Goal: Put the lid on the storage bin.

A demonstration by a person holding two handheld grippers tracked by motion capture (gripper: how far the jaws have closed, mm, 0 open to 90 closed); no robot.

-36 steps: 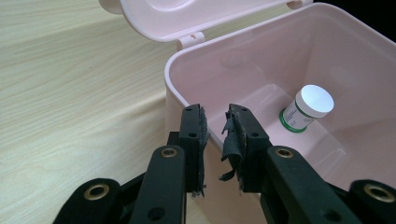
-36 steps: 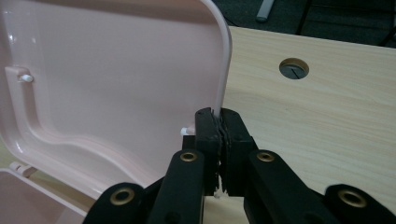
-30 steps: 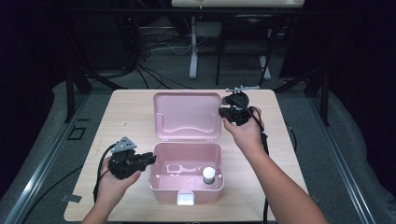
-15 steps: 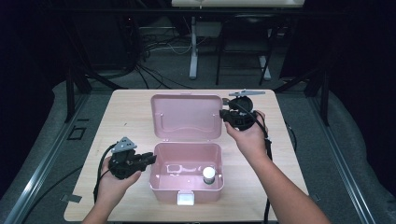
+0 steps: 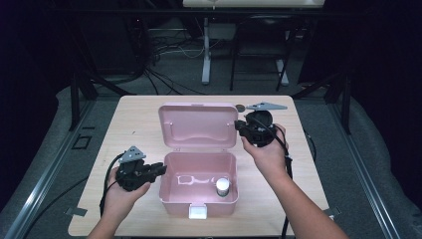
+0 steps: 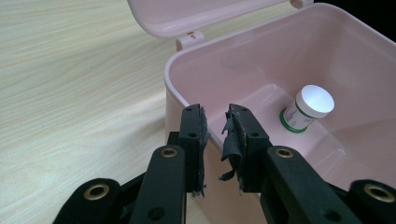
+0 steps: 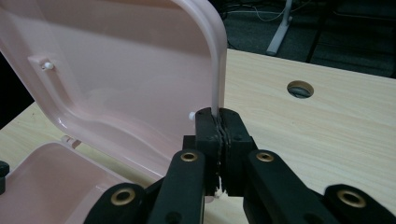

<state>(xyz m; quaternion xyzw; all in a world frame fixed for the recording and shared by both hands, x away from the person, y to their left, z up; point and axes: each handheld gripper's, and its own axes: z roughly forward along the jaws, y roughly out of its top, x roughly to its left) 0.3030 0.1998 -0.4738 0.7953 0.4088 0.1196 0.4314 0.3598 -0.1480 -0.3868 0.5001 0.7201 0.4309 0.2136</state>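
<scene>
Lid (image 5: 198,125) now stands a little more upright than a second ago: our right gripper (image 5: 247,130), clamped on its edge, swings it toward closing. Left gripper (image 5: 158,169), jaws apart, steadies the box (image 5: 198,188); bottle (image 5: 222,186) sits inside

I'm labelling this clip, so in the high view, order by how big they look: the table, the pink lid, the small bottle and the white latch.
1. table
2. pink lid
3. small bottle and white latch: they look about alike, so no ranking between them.
</scene>
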